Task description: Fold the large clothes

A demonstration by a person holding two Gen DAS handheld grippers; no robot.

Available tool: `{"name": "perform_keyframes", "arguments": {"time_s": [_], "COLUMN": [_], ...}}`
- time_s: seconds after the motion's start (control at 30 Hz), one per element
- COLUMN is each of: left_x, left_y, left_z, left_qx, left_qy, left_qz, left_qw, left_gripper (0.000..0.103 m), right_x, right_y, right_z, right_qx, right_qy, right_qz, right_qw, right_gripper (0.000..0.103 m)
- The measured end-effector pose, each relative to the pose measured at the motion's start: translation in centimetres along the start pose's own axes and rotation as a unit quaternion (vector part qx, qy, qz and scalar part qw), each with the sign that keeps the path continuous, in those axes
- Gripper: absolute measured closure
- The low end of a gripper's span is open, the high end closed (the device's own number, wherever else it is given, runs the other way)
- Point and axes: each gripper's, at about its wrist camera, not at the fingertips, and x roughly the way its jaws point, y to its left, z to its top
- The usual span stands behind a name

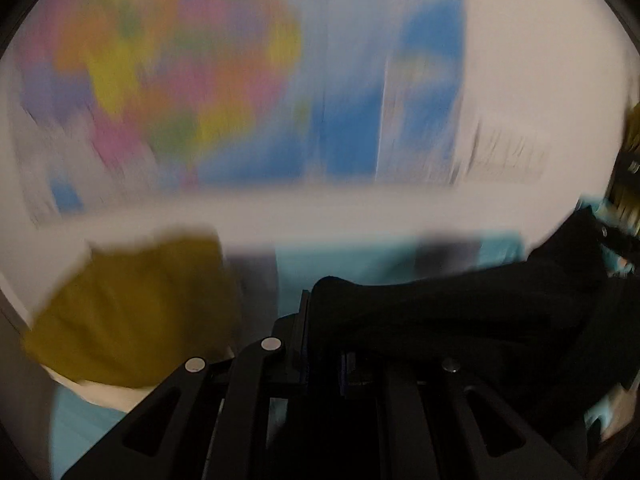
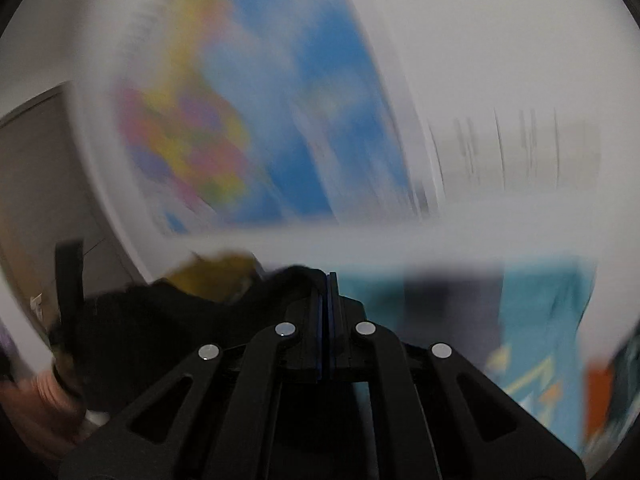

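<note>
I see both tools clamped on the black cloth: left tool, right tool. Frames blurred. Map on the wall behind.

Left gripper: jaws pinched on black cloth, which stretches right.
Yellow cloth: near left.
Map: far wall, blurred.
Surface: teal.

Motion blur smears both views. The many-coloured wall poster at ten o'clock in the left wrist view is unreadable. The mustard-yellow cloth at eight o'clock has no clear outline. The black fabric garment hides the right-hand finger of the left tongs and runs off at three o'clock. In the right wrist view, the turquoise patterned sheet is cut off at four o'clock.
</note>
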Motion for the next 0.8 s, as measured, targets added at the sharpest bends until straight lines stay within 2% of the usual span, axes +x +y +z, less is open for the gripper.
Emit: {"name": "perform_keyframes", "arguments": {"time_s": [0.03, 0.1, 0.17, 0.23, 0.27, 0.33, 0.4, 0.5, 0.57, 0.63, 0.67, 0.7, 0.73, 0.8], "left_x": [3.1, 7.5, 9.8, 10.4, 10.6, 10.8, 10.9, 11.8, 11.7, 11.4, 11.2, 11.1, 10.9, 10.3], "left_y": [0.6, 1.1, 1.8, 2.9, 3.4, 4.5, 5.1, 5.1, 5.1, 4.8, 4.8, 4.8, 4.7, 4.8], "left_z": [-1.1, -2.5, -2.9, -2.4, -1.9, -1.1, -0.7, -0.2, -0.2, 0.3, 0.4, 0.6, 0.7, 0.9], "left_qx": [-0.011, -0.008, -0.010, -0.022, -0.028, -0.036, -0.031, -0.029, -0.031, -0.025, -0.023, -0.024, -0.024, -0.024], "left_qy": [0.032, 0.070, 0.082, 0.082, 0.084, 0.092, 0.100, 0.110, 0.113, 0.111, 0.108, 0.105, 0.102, 0.093], "left_qz": [0.007, 0.017, 0.024, 0.020, 0.008, -0.008, -0.015, -0.015, -0.021, -0.026, -0.028, -0.031, -0.034, -0.041], "left_qw": [0.9994, 0.9973, 0.9963, 0.9962, 0.9961, 0.9951, 0.9943, 0.9934, 0.9929, 0.9932, 0.9935, 0.9937, 0.9939, 0.9945], "left_gripper": [0.094, 0.094, 0.094, 0.094, 0.094, 0.092, 0.091, 0.091, 0.091, 0.091, 0.091, 0.091, 0.091, 0.091], "right_x": [2.2, 7.3, 9.0, 8.8, 8.1, 7.1, 6.1, 5.5, 6.5, 8.3, 8.5, 8.6, 8.3, 6.7], "right_y": [-0.8, -2.8, -4.3, -5.4, -5.4, -5.9, -4.7, -2.5, -0.7, 0.2, 0.1, -0.4, -1.0, -0.8], "right_z": [-0.7, -2.2, -3.3, -3.2, -2.9, -3.3, -4.4, -7.8, -10.7, -13.4, -13.9, -13.9, -13.5, -12.3], "right_qx": [0.001, 0.011, 0.031, 0.042, 0.042, 0.036, -0.006, -0.068, -0.103, -0.132, -0.130, -0.112, -0.094, -0.096], "right_qy": [0.026, 0.081, 0.094, 0.083, 0.081, 0.087, 0.100, 0.135, 0.180, 0.217, 0.222, 0.215, 0.208, 0.173], "right_qz": [-0.009, -0.053, -0.058, -0.083, -0.091, -0.087, -0.074, -0.071, -0.060, -0.097, -0.097, -0.093, -0.087, -0.085], "right_qw": [1.000, 0.995, 0.993, 0.992, 0.992, 0.992, 0.992, 0.986, 0.976, 0.962, 0.962, 0.966, 0.970, 0.976], "right_gripper": [0.101, 0.100, 0.086, 0.051, 0.048, 0.048, 0.048, 0.047, 0.043, 0.042, 0.044, 0.059, 0.094, 0.095]}}
